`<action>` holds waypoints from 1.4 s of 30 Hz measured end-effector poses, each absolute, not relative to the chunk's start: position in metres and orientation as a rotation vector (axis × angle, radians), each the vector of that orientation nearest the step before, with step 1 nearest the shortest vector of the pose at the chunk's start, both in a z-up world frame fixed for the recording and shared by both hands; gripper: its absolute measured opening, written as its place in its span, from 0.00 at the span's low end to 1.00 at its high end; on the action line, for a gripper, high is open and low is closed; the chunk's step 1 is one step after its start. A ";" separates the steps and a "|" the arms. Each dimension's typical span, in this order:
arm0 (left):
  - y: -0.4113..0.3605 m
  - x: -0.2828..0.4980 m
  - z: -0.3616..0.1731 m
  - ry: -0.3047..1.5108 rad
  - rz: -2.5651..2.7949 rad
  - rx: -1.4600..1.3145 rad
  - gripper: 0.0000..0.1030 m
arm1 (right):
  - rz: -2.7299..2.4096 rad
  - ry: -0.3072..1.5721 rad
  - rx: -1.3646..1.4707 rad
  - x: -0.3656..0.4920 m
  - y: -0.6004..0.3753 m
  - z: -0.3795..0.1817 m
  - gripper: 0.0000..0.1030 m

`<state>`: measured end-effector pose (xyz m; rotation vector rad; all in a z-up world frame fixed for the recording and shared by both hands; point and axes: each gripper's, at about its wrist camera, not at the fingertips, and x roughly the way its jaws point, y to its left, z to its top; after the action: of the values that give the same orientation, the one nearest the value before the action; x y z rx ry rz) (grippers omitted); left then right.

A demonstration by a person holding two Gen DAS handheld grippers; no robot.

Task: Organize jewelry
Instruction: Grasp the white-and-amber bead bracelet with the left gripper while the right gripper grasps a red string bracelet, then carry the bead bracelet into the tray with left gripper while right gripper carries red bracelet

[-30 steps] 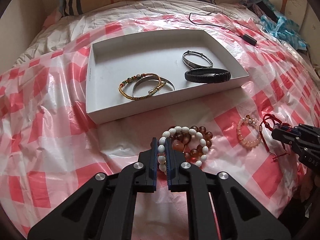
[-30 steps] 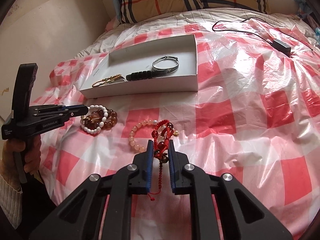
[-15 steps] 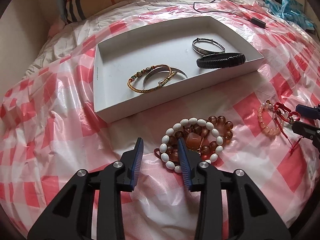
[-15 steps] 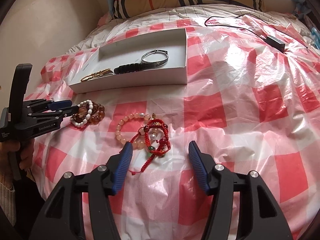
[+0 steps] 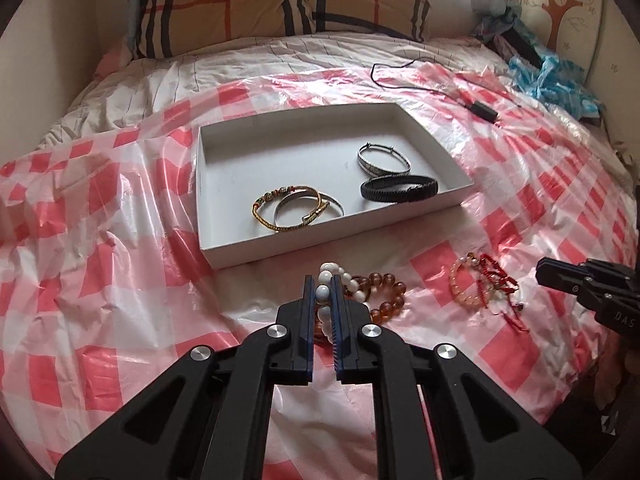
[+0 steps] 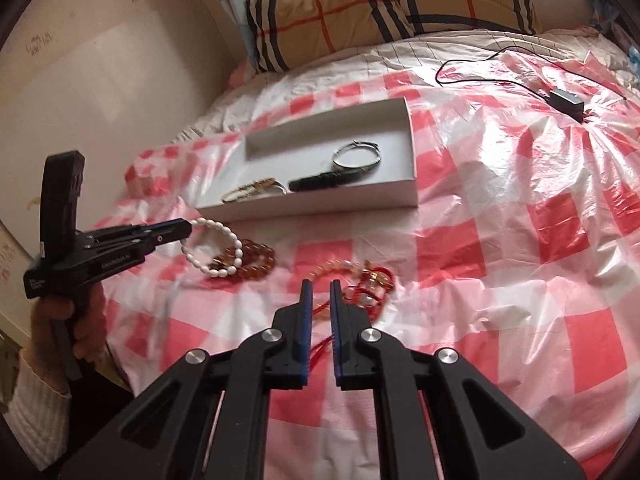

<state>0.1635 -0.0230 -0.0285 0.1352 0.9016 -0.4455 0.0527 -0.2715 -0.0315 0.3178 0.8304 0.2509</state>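
Left wrist: claw (image 5: 322, 294) reclosed on white bead bracelet (image 5: 327, 280).

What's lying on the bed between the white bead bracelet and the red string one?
In the left wrist view, an amber bead bracelet lies beside the white bead bracelet. Then comes bare checkered sheet, then a peach bead bracelet tangled with the red string bracelet.

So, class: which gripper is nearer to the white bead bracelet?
Left. The left gripper has its fingers shut on the white bead bracelet. The right gripper sits off to its right, by the red string bracelet.
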 end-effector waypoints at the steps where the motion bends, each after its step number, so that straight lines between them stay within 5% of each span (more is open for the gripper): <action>1: -0.020 0.161 -0.024 0.889 -0.460 0.114 0.07 | 0.252 0.832 0.318 0.053 -0.270 -0.030 0.09; 14: 0.005 0.149 0.009 0.782 -0.477 -0.025 0.07 | 0.350 0.772 0.489 0.042 -0.273 -0.010 0.09; 16: 0.004 0.149 0.009 0.779 -0.468 -0.026 0.07 | 0.270 0.798 0.400 0.044 -0.267 -0.011 0.29; 17: 0.003 0.149 0.009 0.780 -0.468 -0.022 0.07 | 0.215 0.815 0.335 0.047 -0.264 -0.015 0.62; 18: 0.001 0.149 0.008 0.781 -0.466 -0.015 0.07 | 0.158 0.825 0.269 0.050 -0.261 -0.019 0.70; 25: -0.013 0.147 0.004 0.785 -0.474 0.025 0.07 | 0.111 0.956 0.174 0.096 -0.269 -0.068 0.67; 27: -0.015 0.148 0.003 0.787 -0.477 0.028 0.07 | 0.139 0.992 0.179 0.103 -0.268 -0.080 0.41; 30: -0.018 0.149 0.002 0.788 -0.479 0.031 0.07 | 0.164 0.993 0.179 0.101 -0.268 -0.084 0.15; 42: -0.027 0.148 0.003 0.782 -0.495 0.029 0.07 | 0.273 0.893 0.425 0.078 -0.285 -0.056 0.13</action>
<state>0.1476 -0.0271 0.0032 0.0288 0.7818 -0.4949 0.0776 -0.2849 -0.0562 0.4253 0.8928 0.2735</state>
